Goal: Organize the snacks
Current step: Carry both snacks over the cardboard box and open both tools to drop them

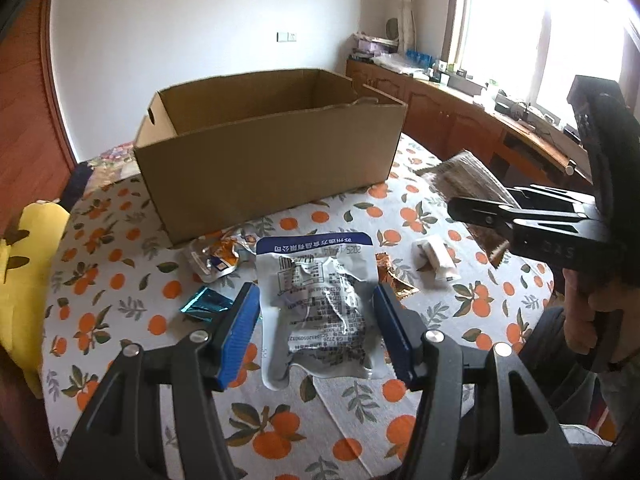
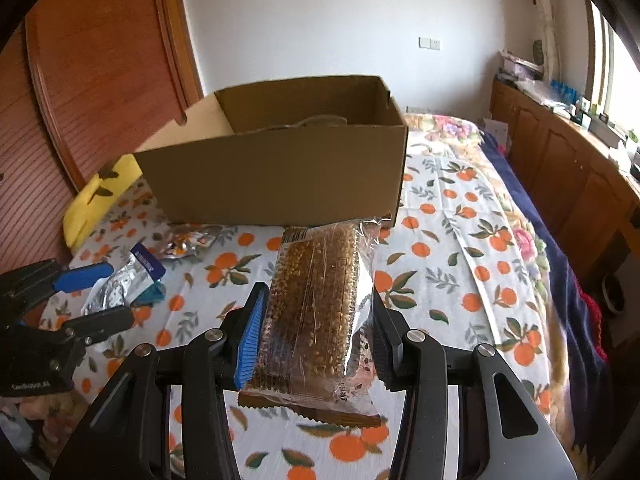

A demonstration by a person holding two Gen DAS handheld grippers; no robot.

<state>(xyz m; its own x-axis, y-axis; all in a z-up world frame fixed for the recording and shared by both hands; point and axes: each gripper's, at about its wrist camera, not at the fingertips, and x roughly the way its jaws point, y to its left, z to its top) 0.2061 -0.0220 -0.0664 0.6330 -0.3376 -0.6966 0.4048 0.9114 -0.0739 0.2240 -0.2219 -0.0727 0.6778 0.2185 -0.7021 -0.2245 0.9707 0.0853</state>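
My left gripper (image 1: 316,328) is shut on a silver-white snack pouch (image 1: 316,296) with a blue band, lifted above the table. My right gripper (image 2: 316,332) is shut on a clear pack of brown seeded bars (image 2: 316,292), also off the table. An open cardboard box (image 1: 272,160) stands just beyond both. In the left wrist view the right gripper (image 1: 492,204) hangs at the right with the bar pack (image 1: 464,180). In the right wrist view the left gripper (image 2: 100,296) holds the pouch (image 2: 120,286) at the left, with the box (image 2: 280,176) behind.
Loose snacks lie on the orange-print tablecloth (image 1: 120,280) before the box: an orange-silver pouch (image 1: 218,258), a teal wrapper (image 1: 206,305), a brown-gold wrapper (image 1: 394,280) and a small white packet (image 1: 436,258). A yellow cushion (image 1: 28,264) sits at the left edge. A person's hand (image 1: 580,312) grips the right tool.
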